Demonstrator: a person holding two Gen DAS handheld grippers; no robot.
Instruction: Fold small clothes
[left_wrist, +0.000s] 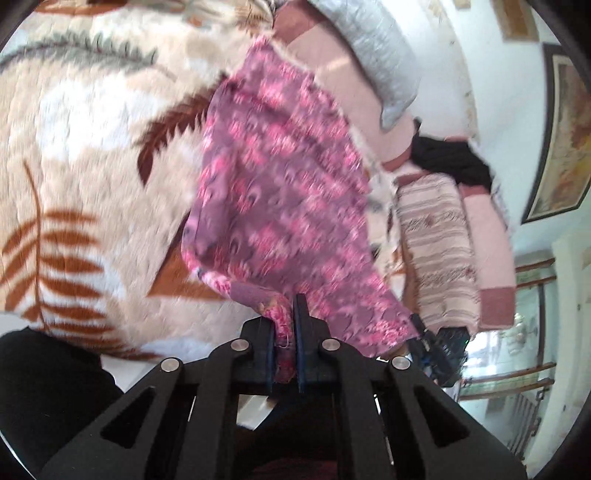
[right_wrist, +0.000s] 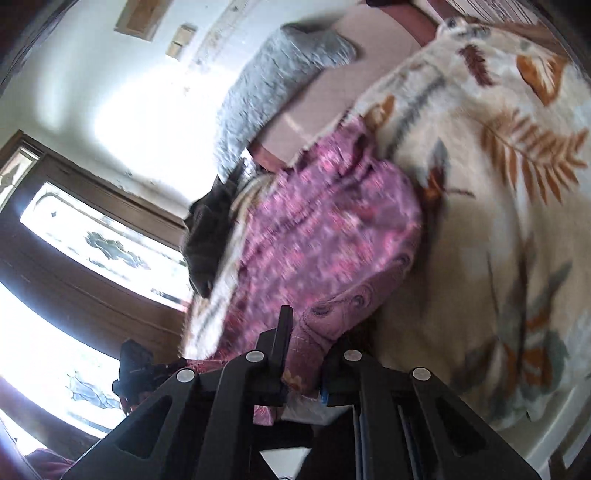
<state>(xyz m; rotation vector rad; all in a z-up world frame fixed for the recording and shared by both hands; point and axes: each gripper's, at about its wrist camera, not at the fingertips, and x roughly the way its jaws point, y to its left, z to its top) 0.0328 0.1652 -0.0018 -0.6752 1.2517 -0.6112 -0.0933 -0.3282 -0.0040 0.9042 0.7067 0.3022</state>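
A purple cloth with a pink pattern (left_wrist: 280, 192) hangs over a cream blanket with rust leaf prints (left_wrist: 81, 155). My left gripper (left_wrist: 284, 314) is shut on one edge of the cloth. My right gripper (right_wrist: 306, 332) is shut on another edge of the same cloth (right_wrist: 321, 236), with fabric bunched between its fingers. The other gripper shows as a dark shape at the cloth's lower corner in the left wrist view (left_wrist: 439, 347). Both views are blurred by motion.
A grey pillow (left_wrist: 376, 59) and pink bedding (left_wrist: 332, 66) lie at the far side of the bed. A striped folded cloth (left_wrist: 436, 251) and a black garment (left_wrist: 450, 162) lie beside them. A window with a wooden frame (right_wrist: 92, 258) is at the left.
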